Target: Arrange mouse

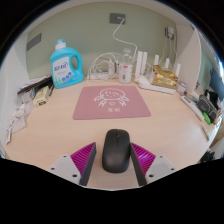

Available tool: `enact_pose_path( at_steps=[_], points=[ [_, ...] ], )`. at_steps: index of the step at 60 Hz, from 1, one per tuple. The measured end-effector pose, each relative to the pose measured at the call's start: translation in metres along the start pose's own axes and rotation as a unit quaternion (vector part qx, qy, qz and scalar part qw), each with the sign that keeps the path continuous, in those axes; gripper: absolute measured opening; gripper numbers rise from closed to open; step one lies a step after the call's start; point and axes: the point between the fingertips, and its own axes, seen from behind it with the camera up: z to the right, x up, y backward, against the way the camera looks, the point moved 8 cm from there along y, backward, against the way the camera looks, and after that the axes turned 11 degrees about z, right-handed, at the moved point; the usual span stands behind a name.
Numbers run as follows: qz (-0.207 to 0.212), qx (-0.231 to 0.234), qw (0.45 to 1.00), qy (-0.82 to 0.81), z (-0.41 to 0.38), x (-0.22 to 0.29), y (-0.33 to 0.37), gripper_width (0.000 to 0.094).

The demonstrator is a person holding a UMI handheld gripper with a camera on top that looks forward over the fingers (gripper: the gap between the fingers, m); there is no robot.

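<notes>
Black mouse [116, 151] btwn fingers [84, 160], on surface [50, 135], near of pink mousepad [110, 102]. Fingers flank sides; contact unclear. Light, rigid, smooth shell — hold mid-flanks.

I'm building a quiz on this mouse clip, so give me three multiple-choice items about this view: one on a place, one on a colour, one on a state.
1. Where is the mouse?
A. On the mat
B. Between the fingers, short of the mat
C. Beside the bottle

2. What colour is the mat?
A. Pink
B. Green
C. Black

3. How does the bottle stand?
A. On its side
B. Upside down
C. Upright

Answers:
1 B: the mouse lies on the table between the two pads of the gripper, nearer than the mat's front edge.
2 A: the mat is pink with a pale drawing on it.
3 C: the blue bottle stands with its cap on top, at the wall beyond the mat.
</notes>
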Motion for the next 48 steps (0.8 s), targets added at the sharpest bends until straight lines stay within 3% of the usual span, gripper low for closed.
enact_pose_path(
  at_steps=[5,18,25,36,43,48],
  points=[
    [0.002,-0.004,1.000,-0.001,-0.010,0.002,-0.006,0.0474],
    [-0.006,-0.027,0.999,0.026,-0.013,0.005,-0.004,0.0362],
    [-0.009,-0.009,0.999,0.029,-0.019,0.020,0.010,0.0352],
    [0.076,0.014,0.997,0.025,-0.017,0.126,0.025,0.0352],
    [0.121,0.022,0.992,0.023,-0.007,0.193,-0.009,0.0352],
    [0.118,0.020,0.993,0.021,0.002,0.210,-0.054,0.0351]
  ],
)
